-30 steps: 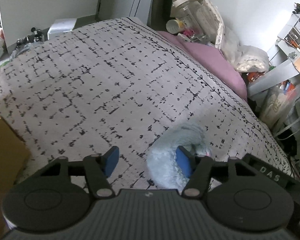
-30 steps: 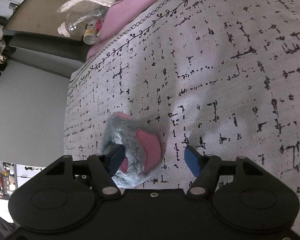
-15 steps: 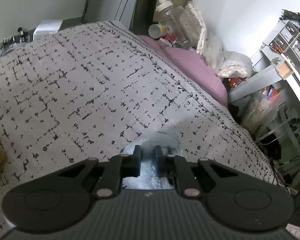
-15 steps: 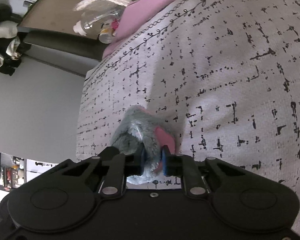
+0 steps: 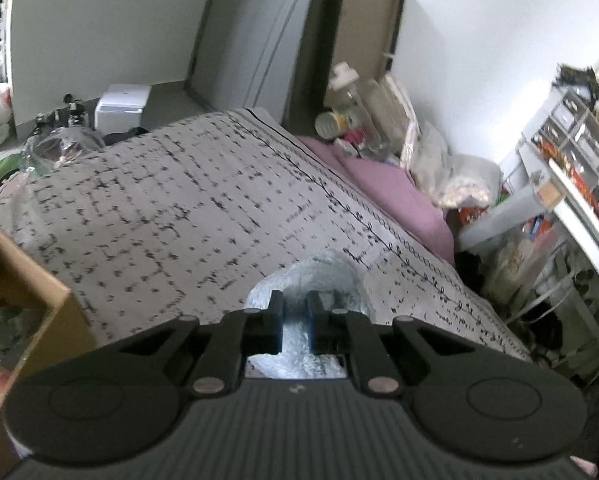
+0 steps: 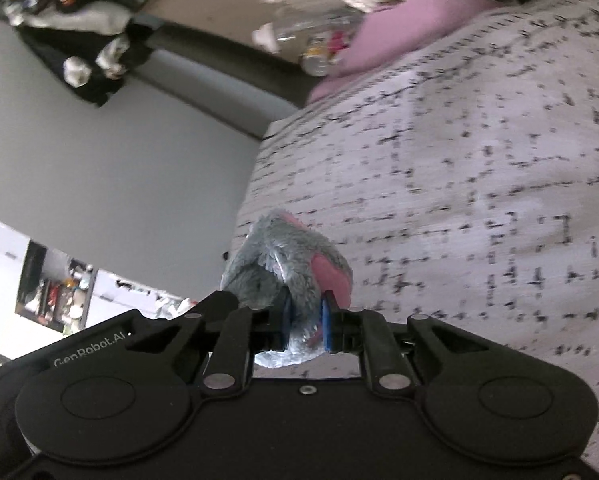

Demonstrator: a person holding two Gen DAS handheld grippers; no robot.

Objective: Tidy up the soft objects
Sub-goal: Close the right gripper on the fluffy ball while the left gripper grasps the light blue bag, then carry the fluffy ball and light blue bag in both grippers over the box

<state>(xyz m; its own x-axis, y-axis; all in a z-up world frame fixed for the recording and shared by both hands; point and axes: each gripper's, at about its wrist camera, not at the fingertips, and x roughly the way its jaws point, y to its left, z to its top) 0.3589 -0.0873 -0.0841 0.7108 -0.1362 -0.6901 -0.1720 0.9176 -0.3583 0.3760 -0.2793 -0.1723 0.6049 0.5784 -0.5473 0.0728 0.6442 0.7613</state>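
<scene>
The left wrist view shows the left gripper (image 5: 295,314) with its jaws pinched together on a pale blue-grey plush toy (image 5: 327,276), whose fluffy pile bulges out on both sides of the blue pads. The toy sits near the right edge of the bed (image 5: 179,216), which is covered in a light woven spread printed with broken black dashes and a looped border line. Only this view shows the open cardboard box (image 5: 39,312) at the bed's left edge, the white box (image 5: 121,106) beyond the far edge, and the cluttered shelves (image 5: 571,148) to the right.

The right wrist view, tilted and blurred, shows the right gripper (image 6: 305,326) likewise clamped on a grey plush toy (image 6: 267,264), and reveals what the other view hides: smooth pink felt patches set into the grey fur. Whether both grippers hold one toy cannot be told. A pink pillow (image 6: 411,16) lies at the far edge, with clear plastic bottles (image 6: 315,40) beside it.
</scene>
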